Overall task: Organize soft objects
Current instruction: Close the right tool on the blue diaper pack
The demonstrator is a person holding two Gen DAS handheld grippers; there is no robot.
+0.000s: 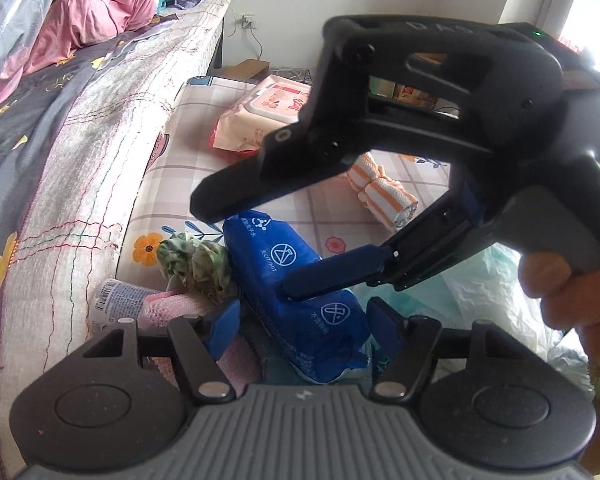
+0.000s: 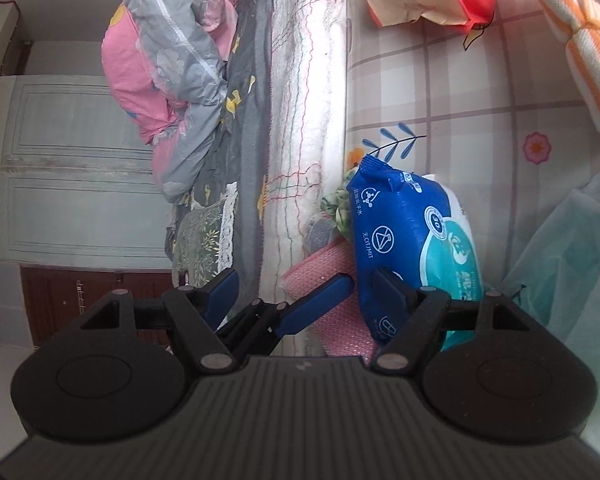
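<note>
In the left wrist view, the bed [image 1: 80, 128] with its grey flowered sheet runs down the left edge, pink bedding heaped at the top. Just beside its side lies a checked floral mat [image 1: 188, 168]. On the mat, from the left: a pink knitted cloth [image 1: 180, 306], a green patterned fabric bundle [image 1: 198, 260], then the blue wipes pack [image 1: 296, 300] standing on edge. The left claw [image 1: 304, 324] is spread wide, one finger at each side of the pack's near end; whether they press it cannot be told. The right claw [image 1: 252, 256] reaches in from the right, wide open too, its lower finger touching the pack's face, the upper finger at the pack's top. Further back lie a peach wipes pack [image 1: 260, 116] and an orange-striped towel roll [image 1: 384, 196].

The right wrist view alone shows a pale door [image 2: 72, 168] at far left, and the blue pack's teal label side [image 2: 456, 252]. There the right claw [image 2: 304, 300] straddles the pack's lower end, with the left claw's blue finger [image 2: 320, 304] between.
</note>
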